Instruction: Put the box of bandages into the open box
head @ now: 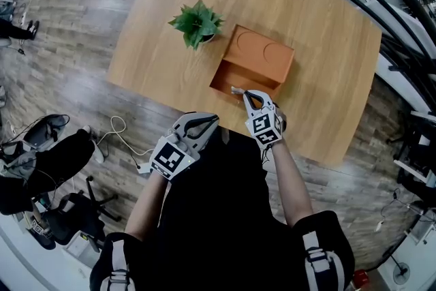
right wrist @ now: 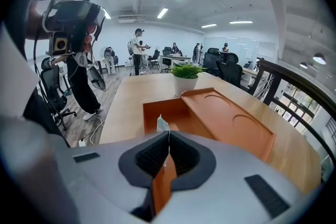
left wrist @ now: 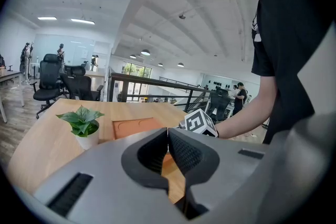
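Observation:
An orange open box [head: 227,78] lies on the wooden table [head: 320,71], its lid [head: 259,53] lying back beside it; the same box [right wrist: 167,112] fills the right gripper view. My right gripper [head: 246,96] hovers at the box's near edge, shut on a thin pale bandage box [head: 236,89] that pokes up edge-on between the jaws [right wrist: 161,124]. My left gripper [head: 214,118] is held close to the person's body, off the table's near edge, shut with nothing between its jaws [left wrist: 167,131].
A small potted plant [head: 197,22] stands on the table left of the open box. Office chairs [head: 48,167] and a white cable [head: 121,136] are on the floor at left. Black railings [head: 402,24] run along the right.

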`<state>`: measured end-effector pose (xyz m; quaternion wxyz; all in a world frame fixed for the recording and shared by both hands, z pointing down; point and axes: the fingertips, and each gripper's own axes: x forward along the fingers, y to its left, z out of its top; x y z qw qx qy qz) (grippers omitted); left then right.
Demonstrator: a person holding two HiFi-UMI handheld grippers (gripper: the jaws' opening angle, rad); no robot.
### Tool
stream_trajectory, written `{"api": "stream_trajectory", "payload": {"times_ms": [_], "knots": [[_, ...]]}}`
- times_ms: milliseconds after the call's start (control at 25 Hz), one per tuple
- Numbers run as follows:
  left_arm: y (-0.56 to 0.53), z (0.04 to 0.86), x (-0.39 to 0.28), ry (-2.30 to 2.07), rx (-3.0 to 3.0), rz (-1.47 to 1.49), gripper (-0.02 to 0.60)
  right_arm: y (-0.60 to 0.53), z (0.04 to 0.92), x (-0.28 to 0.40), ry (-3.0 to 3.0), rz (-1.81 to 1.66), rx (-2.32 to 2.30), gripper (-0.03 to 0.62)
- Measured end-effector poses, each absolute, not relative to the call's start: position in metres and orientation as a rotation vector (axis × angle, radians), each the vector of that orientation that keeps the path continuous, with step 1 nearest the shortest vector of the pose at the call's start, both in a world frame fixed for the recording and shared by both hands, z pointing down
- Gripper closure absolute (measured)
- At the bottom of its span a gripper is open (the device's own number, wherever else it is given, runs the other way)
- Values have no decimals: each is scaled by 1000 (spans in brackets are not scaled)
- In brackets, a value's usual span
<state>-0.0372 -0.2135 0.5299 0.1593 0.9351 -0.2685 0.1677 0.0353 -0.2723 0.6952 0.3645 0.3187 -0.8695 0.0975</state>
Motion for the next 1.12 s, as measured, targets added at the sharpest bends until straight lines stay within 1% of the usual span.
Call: {"api": "stream_trajectory", "payload": {"times_ms": [240, 480, 640, 1120], "knots": [[-216, 531, -33, -750, 2676, 480, 555, -278, 701, 40, -2207, 280, 820, 568], [-219, 531, -31, -742, 2678, 478, 555, -286, 710, 50, -2176, 511, 900, 568], [-220, 531, -30, -736, 2681, 481, 555, -284, 719, 52, -2135, 587, 901, 568], [-223, 529, -25, -721, 2691, 483, 555, -287, 723, 58, -2099, 535, 880, 566]]}}
